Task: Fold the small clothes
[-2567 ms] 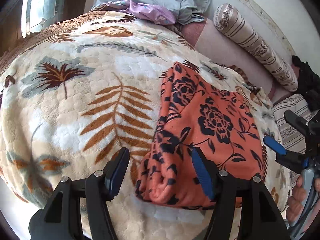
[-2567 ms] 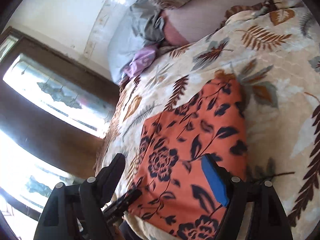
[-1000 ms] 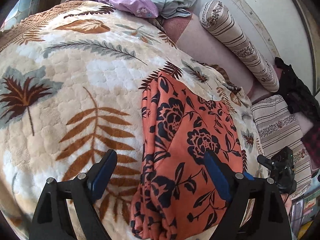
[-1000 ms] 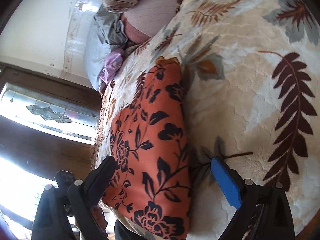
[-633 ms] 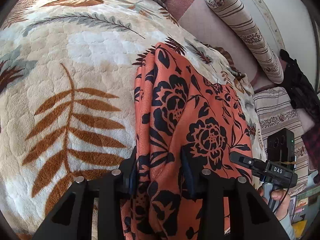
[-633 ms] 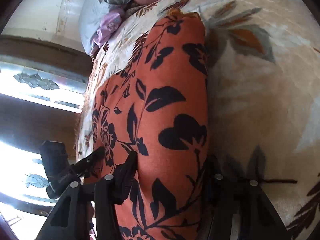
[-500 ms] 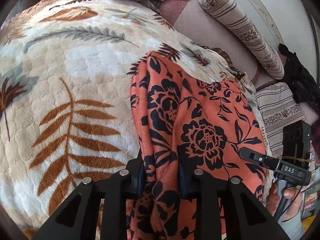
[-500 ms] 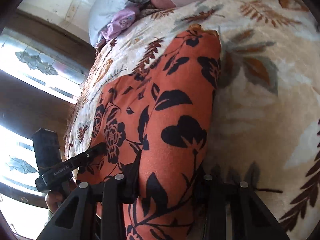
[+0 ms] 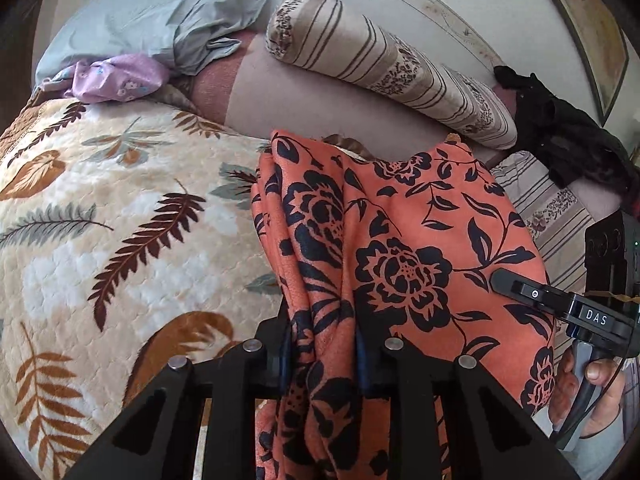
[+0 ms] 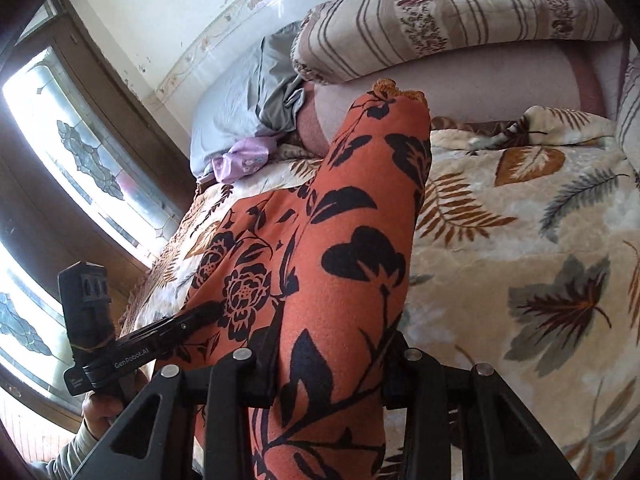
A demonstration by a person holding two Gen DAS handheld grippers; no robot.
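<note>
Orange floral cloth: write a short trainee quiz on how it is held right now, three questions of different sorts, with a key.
1. True or false: the left tool is shut on the orange floral cloth.
2. Multiple choice: in the right wrist view, what lies between the fingers of the right tool? A) the purple garment B) the orange floral cloth C) the striped bolster
3. Fill the gap: the bed is covered by a cream blanket printed with ____.

Key: 1 true. 2 B. 3 leaves.
</note>
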